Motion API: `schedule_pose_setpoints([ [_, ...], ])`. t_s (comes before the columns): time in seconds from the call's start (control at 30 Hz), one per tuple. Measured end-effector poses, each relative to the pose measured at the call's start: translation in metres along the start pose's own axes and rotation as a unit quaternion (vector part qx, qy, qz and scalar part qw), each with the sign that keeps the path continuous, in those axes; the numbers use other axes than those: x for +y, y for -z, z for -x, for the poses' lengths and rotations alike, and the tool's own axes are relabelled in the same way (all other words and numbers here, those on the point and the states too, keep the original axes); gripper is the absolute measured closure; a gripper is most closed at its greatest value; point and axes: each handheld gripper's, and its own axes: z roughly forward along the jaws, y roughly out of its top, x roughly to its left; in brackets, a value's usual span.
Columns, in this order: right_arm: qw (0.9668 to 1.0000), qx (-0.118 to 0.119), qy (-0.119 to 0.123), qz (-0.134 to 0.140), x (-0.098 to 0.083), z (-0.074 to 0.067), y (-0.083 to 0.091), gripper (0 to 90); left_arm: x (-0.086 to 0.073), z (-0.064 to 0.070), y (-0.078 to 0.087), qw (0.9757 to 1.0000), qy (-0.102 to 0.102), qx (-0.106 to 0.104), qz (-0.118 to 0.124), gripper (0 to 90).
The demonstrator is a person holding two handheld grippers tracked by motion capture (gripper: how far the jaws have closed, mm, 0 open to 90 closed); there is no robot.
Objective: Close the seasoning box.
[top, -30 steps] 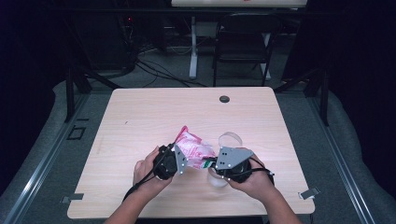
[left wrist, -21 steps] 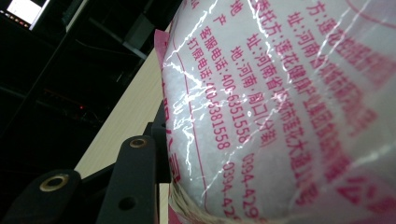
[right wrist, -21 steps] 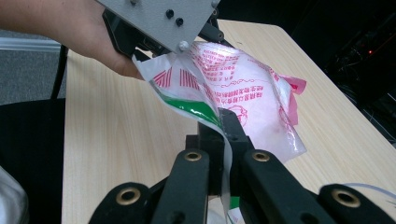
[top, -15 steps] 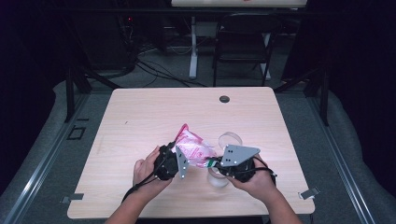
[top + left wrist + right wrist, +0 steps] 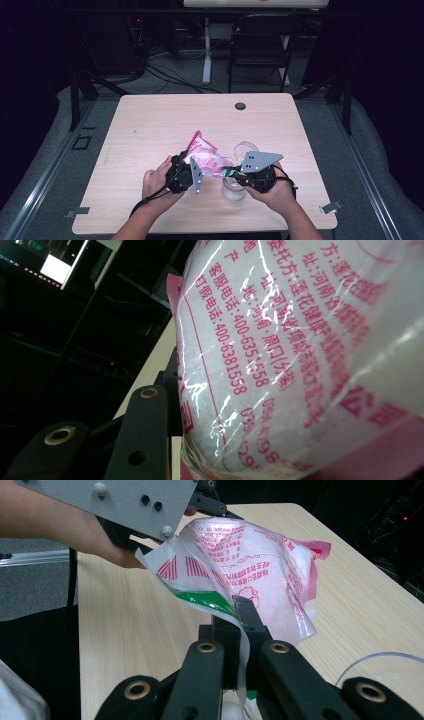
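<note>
Compared with a second ago, little has shifted: the right gripper (image 5: 231,172) has nudged slightly along the table with the bag, the left gripper (image 5: 192,172) has kept its place, and neither pair of jaws has changed its opening. The pink-and-white bag (image 5: 206,156) hangs between both tools above the near middle of the table (image 5: 150,125). Left jaws stand part-closed around the bag's full body; right jaws are pinched tight on its thin green-edged corner (image 5: 220,602). A clear cup (image 5: 235,189) stands just below the right gripper. Judged step: opening or tipping the bag toward the cup. Next move likely calls for pulling that corner away while the left side braces.
</note>
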Motion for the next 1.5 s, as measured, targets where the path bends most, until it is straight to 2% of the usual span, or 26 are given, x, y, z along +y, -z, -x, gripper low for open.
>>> schedule_pose_setpoints([
  [0.23,1.0000,-0.004,-0.005,0.004,-0.002,0.002,0.001,90.0,0.003,0.001,0.002,0.9997,-0.015,0.020,0.002,61.1],
  [0.5,0.9999,-0.008,-0.008,0.004,-0.004,0.003,0.003,90.0,0.005,0.002,0.004,0.9991,-0.029,0.030,0.002,61.2],
  [0.67,0.9999,-0.010,-0.007,0.005,-0.004,0.003,0.004,90.0,0.006,0.001,0.005,0.9989,-0.035,0.030,-0.002,61.3],
  [0.77,0.9999,-0.011,-0.009,0.006,-0.004,0.004,0.005,90.0,0.007,0.001,0.005,0.9990,-0.032,0.031,0.003,61.3],
  [0.9,0.9998,-0.012,-0.011,0.008,-0.005,0.004,0.006,90.0,0.010,0.001,0.005,0.9985,-0.043,0.034,0.000,61.3],
  [1.13,0.9998,-0.015,-0.012,0.007,-0.007,0.006,0.008,90.0,0.012,0.002,0.004,0.9984,-0.044,0.035,0.004,61.4],
  [1.5,0.9997,-0.016,-0.017,0.007,-0.010,0.008,0.009,90.0,0.015,0.002,0.005,0.9968,-0.066,0.045,0.000,61.5],
])
